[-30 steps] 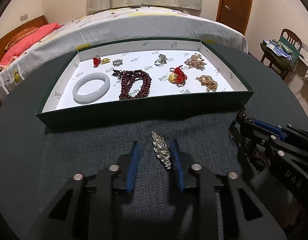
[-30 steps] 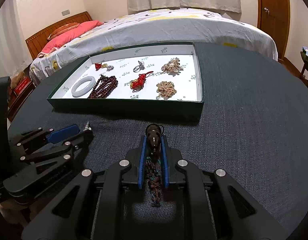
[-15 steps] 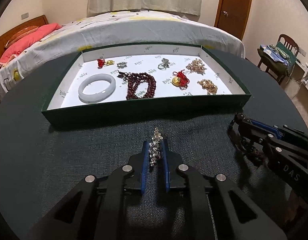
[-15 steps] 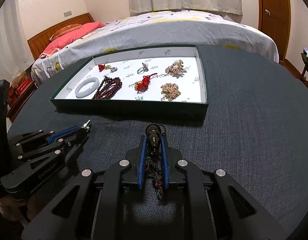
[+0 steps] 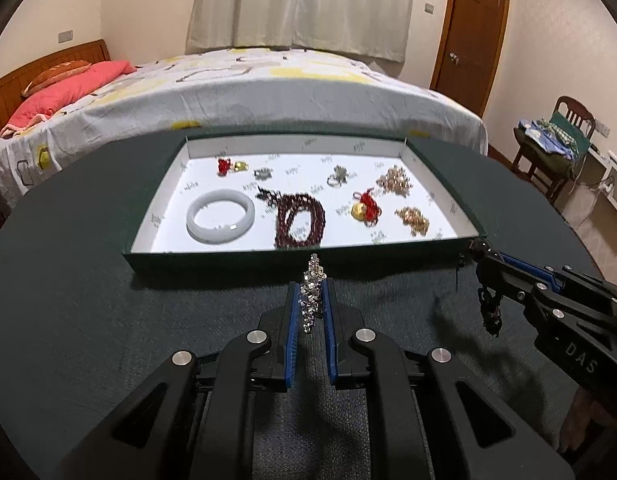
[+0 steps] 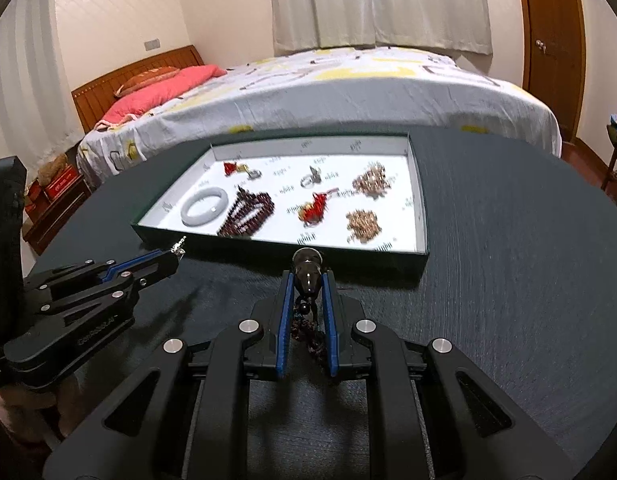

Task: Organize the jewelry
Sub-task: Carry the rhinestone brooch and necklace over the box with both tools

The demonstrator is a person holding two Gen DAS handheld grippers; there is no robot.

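The left gripper [image 5: 311, 300] has its jaws pinched on a silver rhinestone piece [image 5: 312, 292], which stands up between the blue pads, clear of the dark counter [image 5: 88, 300]. The right gripper [image 6: 306, 292] has its jaws closed on a dark bead pendant [image 6: 307, 276] — its braided cord hangs down behind the pads. Both grippers sit just in front of the green tray [image 5: 228, 258]. On the tray's white floor lie a pale bangle [image 5: 220, 221], dark red beads [image 5: 300, 226], a red-and-gold charm [image 5: 365, 208] and 2 gold clusters — all apart from one another.
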